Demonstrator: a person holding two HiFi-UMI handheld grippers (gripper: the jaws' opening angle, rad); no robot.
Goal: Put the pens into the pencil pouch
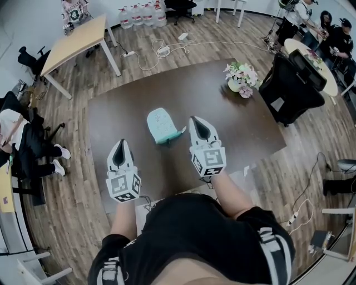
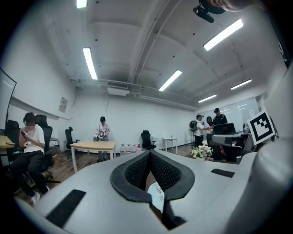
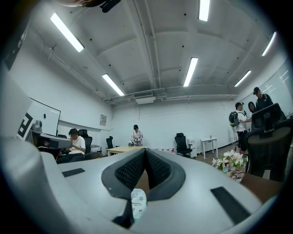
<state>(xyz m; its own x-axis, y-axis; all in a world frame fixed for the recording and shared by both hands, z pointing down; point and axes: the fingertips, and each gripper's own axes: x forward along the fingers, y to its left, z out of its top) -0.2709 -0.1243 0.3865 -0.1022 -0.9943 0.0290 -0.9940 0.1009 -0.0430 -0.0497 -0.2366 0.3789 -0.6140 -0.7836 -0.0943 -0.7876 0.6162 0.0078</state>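
Observation:
A teal pencil pouch [image 1: 163, 125] stands on the dark brown table [image 1: 133, 100], between and just beyond my two grippers. A pale printed bit of the pouch [image 2: 158, 197] shows low through the gap behind the left jaws. The same pouch [image 3: 138, 201] shows under the right jaws. My left gripper [image 1: 120, 146] is held level to the pouch's lower left, shut with nothing between its jaws. My right gripper [image 1: 196, 121] hangs close to the pouch's right side, also shut and empty. In their own views the left gripper [image 2: 150, 153] and the right gripper [image 3: 145, 151] show pads meeting. No pens are in view.
A pot of flowers [image 1: 241, 78] stands at the table's far right, with a black chair [image 1: 292, 89] beyond that edge. A light wooden table [image 1: 78, 39], water bottles [image 1: 143, 14] and floor cables [image 1: 161, 50] lie farther off. People sit at the left and far right.

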